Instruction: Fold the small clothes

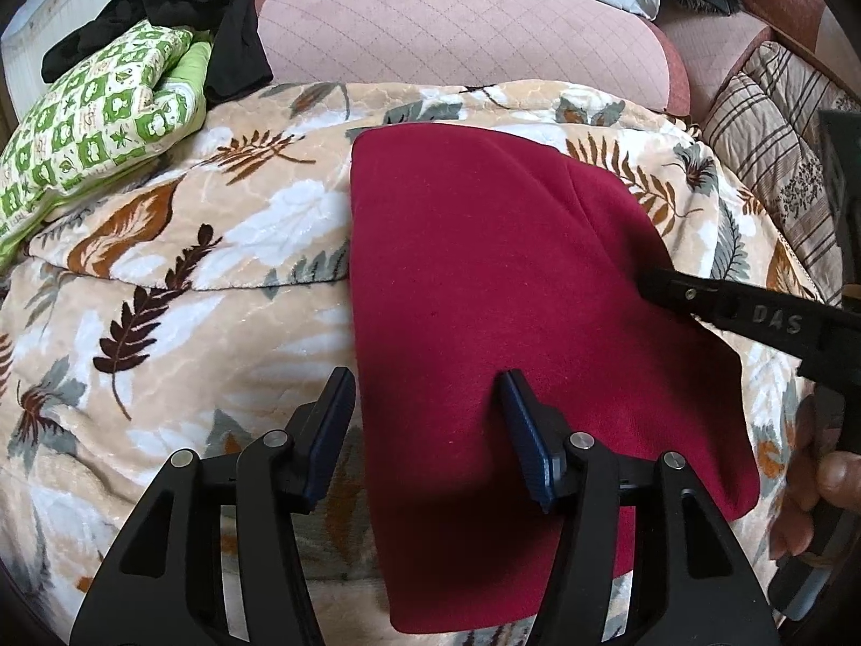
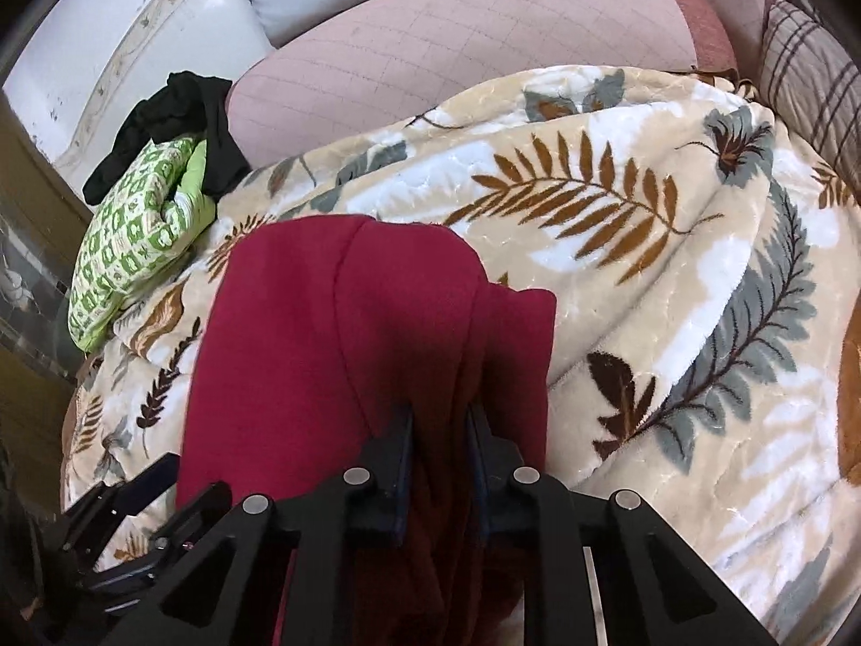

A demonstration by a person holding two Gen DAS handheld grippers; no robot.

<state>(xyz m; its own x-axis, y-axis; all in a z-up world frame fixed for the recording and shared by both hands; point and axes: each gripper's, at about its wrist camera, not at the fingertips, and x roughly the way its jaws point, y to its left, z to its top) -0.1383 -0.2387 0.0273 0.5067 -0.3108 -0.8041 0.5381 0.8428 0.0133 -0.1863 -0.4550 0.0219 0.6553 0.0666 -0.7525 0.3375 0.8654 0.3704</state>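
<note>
A dark red garment [image 1: 484, 280] lies folded lengthwise on a leaf-patterned blanket [image 1: 188, 269]. My left gripper [image 1: 428, 382] is open, its fingers straddling the garment's left edge near the front, one over the blanket and one over the cloth. My right gripper [image 2: 440, 420] is shut on a bunched fold of the red garment [image 2: 333, 334] at its right side; it also shows in the left wrist view [image 1: 662, 285], reaching in from the right.
A folded green patterned cloth [image 1: 102, 124] with a black garment [image 1: 215, 16] draped behind it lies at the far left. A pink quilted cushion [image 1: 457, 27] sits behind the blanket, and a striped pillow [image 1: 775, 172] at the right.
</note>
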